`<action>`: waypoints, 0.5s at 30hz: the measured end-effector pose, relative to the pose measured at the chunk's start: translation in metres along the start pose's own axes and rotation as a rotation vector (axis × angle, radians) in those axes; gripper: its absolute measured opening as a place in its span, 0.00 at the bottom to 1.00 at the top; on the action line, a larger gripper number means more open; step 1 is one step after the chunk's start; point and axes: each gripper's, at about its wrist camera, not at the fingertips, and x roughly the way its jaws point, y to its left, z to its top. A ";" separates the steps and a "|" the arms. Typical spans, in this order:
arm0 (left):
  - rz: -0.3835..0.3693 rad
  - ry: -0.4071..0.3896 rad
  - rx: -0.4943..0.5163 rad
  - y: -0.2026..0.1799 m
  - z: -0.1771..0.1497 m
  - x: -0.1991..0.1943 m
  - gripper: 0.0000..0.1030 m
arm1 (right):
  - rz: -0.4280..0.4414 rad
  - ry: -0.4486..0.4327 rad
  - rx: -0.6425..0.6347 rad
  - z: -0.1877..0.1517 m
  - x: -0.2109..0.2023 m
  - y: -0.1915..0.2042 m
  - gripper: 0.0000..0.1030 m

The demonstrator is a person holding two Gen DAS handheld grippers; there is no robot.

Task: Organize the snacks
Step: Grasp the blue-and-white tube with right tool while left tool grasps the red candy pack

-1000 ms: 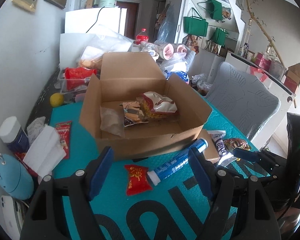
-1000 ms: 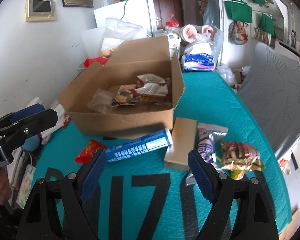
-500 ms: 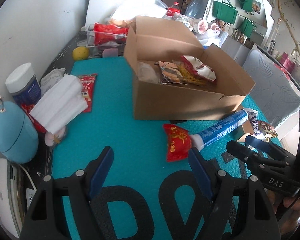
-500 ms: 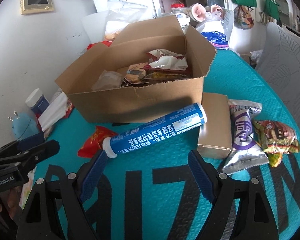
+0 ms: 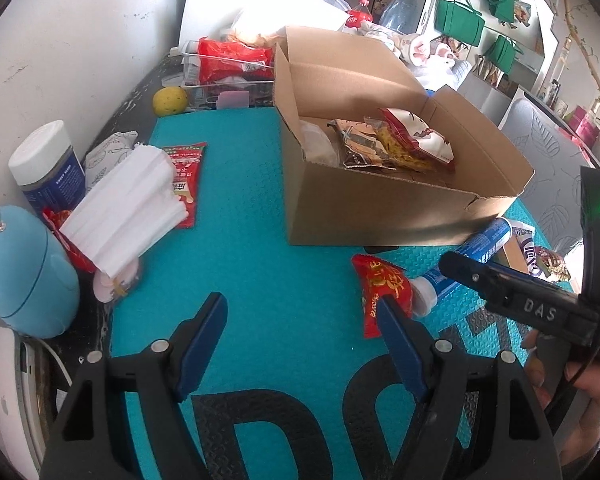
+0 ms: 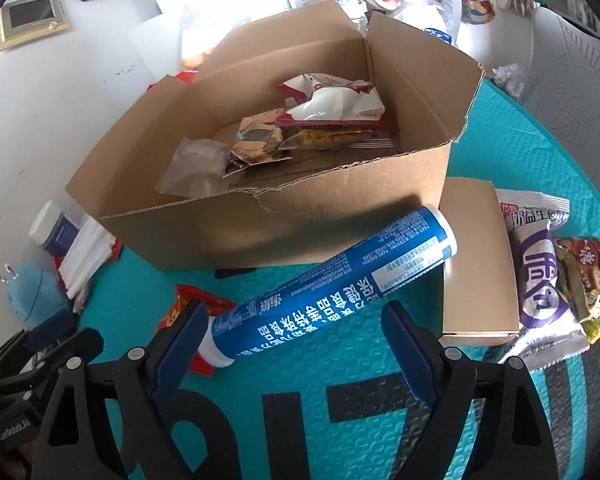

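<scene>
An open cardboard box (image 5: 380, 208) (image 6: 300, 224) on the teal mat holds several snack packets. In front of it lies a blue tube (image 6: 340, 280) (image 5: 480, 248), its white cap end on a small red packet (image 5: 380, 284) (image 6: 188, 300). My right gripper (image 6: 296, 314) hovers over the tube's cap end; its jaws are opening and the tube lies between them untouched. My left gripper (image 5: 300, 312) is open over bare mat, its right finger beside the red packet. A small brown box (image 6: 476, 260), a purple-and-white packet (image 6: 540, 280) and a green-red packet (image 6: 584, 280) lie to the right.
Along the left wall stand a stack of white napkins (image 5: 128, 208) over a long red packet (image 5: 186, 176), a blue jar (image 5: 48, 168), a light blue device (image 5: 20, 272) and a white phone (image 5: 4, 380). A lemon (image 5: 170, 101) and clutter sit behind the box. A grey chair (image 6: 572, 80) stands at right.
Both grippers have sunk toward the mat. The right one has closed in on the blue tube and its jaws stand a little wider. The left one has swung left, so the box sits further right.
</scene>
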 end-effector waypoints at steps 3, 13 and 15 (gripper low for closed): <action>0.001 -0.001 0.008 -0.002 0.001 0.002 0.75 | 0.037 0.011 0.048 0.004 0.008 -0.006 0.87; -0.035 0.017 0.023 -0.010 0.005 0.010 0.75 | 0.152 0.004 0.067 -0.003 -0.005 -0.018 0.41; -0.049 0.027 0.029 -0.014 0.005 0.012 0.75 | 0.171 0.026 0.043 -0.004 -0.010 -0.018 0.39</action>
